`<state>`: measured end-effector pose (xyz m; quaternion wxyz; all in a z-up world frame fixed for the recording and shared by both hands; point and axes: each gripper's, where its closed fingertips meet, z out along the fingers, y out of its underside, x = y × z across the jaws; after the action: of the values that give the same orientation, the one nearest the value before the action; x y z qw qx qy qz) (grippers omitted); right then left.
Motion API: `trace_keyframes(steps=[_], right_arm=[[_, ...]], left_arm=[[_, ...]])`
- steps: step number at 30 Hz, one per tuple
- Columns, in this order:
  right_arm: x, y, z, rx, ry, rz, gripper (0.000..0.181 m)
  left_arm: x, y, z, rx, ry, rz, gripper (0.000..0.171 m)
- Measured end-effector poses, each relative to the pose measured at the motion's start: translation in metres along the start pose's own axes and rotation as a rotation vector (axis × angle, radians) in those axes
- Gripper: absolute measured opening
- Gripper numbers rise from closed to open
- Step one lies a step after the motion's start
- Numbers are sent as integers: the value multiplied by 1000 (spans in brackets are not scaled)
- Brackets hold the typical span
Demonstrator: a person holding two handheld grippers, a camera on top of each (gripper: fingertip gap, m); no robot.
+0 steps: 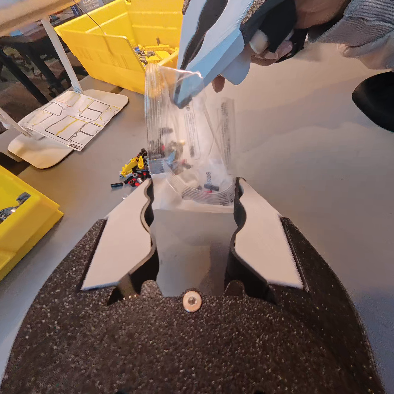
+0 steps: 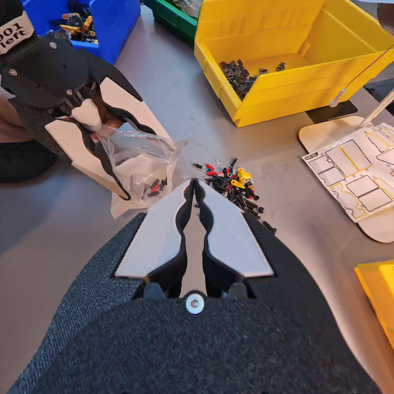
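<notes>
My right gripper (image 2: 194, 180) is shut on the top edge of a clear plastic bag (image 2: 140, 162). In the left wrist view it (image 1: 181, 102) comes down from above and holds the bag (image 1: 164, 119) hanging. Several small black and red parts sit in the bag's bottom. My left gripper (image 1: 194, 181) is open, and the bag's lower end lies between its fingers over something white and flat; it also shows in the right wrist view (image 2: 147, 168). A pile of small black, red and yellow parts (image 1: 136, 170) (image 2: 234, 185) lies on the grey table beside the bag.
A yellow bin (image 2: 277, 96) with dark parts stands behind the pile, also seen in the left wrist view (image 1: 110, 51). A blue bin (image 2: 115, 25) and a green bin (image 2: 177, 17) stand farther back. A printed sheet (image 2: 351, 170) (image 1: 70, 119) lies on a white lamp base. Another yellow bin (image 1: 21, 223) sits at the table edge. About 7 cm separates my left fingertips from my right.
</notes>
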<state>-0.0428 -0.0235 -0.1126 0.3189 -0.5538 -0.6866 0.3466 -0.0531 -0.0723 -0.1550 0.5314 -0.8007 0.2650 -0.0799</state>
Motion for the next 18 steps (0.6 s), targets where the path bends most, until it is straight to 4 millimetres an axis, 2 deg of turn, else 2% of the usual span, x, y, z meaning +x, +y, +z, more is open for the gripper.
trace_keyframes(steps=[5,10,13,14,16,18], right_arm=[[3,8,-3,-56,21,33,0],[-5,24,-1,-128,-29,7,0],[-3,14,-11,-92,-27,-46,18],[-10,6,-17,-51,-62,-85,19],[-35,-6,-31,11,-189,-181,19],[-58,-4,-38,21,-276,-296,20]], left_arm=[[0,7,2,-25,-22,77,54],[6,17,7,-93,4,91,55],[8,20,7,-110,14,91,55],[8,20,7,-109,17,87,56],[8,20,6,-105,28,74,59],[9,19,6,-100,45,56,62]])
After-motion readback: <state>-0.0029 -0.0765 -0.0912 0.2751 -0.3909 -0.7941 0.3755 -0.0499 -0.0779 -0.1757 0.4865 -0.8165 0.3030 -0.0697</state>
